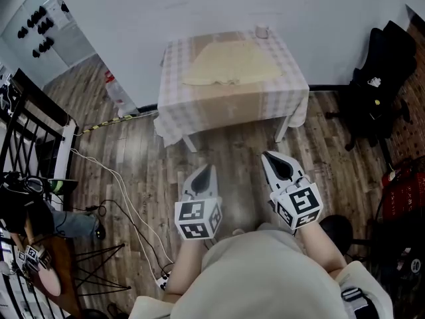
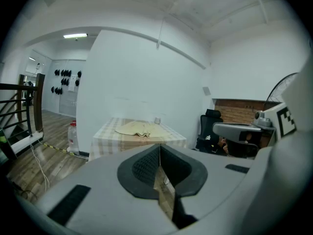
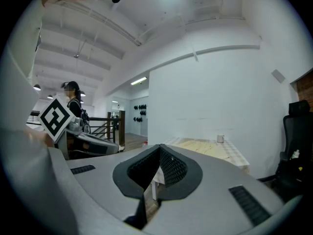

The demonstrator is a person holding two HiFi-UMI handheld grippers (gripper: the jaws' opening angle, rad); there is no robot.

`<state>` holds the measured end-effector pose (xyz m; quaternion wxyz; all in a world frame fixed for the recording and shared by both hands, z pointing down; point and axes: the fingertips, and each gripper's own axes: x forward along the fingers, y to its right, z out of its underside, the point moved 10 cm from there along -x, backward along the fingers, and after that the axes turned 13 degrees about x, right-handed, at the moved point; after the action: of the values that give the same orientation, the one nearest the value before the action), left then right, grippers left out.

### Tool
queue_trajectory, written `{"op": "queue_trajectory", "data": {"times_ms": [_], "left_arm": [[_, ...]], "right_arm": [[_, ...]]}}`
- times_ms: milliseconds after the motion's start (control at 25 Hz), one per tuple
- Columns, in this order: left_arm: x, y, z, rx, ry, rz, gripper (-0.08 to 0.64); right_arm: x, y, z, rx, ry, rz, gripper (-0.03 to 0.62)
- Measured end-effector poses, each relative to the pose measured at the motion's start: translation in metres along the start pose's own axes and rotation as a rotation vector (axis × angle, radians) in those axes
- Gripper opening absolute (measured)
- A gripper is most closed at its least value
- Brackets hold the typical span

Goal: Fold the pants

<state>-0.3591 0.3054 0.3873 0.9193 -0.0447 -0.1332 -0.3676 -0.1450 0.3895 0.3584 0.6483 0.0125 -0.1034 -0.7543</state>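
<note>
Left gripper [image 1: 206, 171] and right gripper [image 1: 272, 159] hung over wood floor [image 1: 232, 148], jaws closed and empty, pants [image 1: 229, 63] lay on checked bench [image 1: 279, 105] beyond

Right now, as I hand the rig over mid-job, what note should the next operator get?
Left claw: shut, empty, over the floor short of the table.
Right claw: shut, empty, level with the left one.
Pants: spread on the tabletop, neither claw touching them; a cup stands at the far right corner.
Done: no fold that I can see.
Left: step up to the table, grip the pants, fold them.
</note>
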Motion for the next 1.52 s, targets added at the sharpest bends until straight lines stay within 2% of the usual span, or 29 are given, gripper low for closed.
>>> {"op": "queue_trajectory", "data": {"times_ms": [360, 640, 1000, 1520], "left_arm": [[-0.005, -0.003, 0.01, -0.007, -0.021, 0.011, 0.006], [0.012, -0.009, 0.009, -0.017, -0.036, -0.006, 0.006], [0.069, -0.032, -0.006, -0.04, -0.059, -0.049, 0.006], [0.176, -0.055, -0.052, -0.077, -0.063, -0.114, 0.006]], "right_arm": [[-0.006, -0.005, 0.008, 0.019, -0.007, 0.02, 0.002], [0.011, 0.012, 0.007, 0.033, -0.023, 0.008, 0.002], [0.075, 0.057, -0.011, 0.046, -0.014, -0.042, 0.002], [0.161, 0.149, -0.056, 0.021, -0.031, -0.066, 0.002]]}}
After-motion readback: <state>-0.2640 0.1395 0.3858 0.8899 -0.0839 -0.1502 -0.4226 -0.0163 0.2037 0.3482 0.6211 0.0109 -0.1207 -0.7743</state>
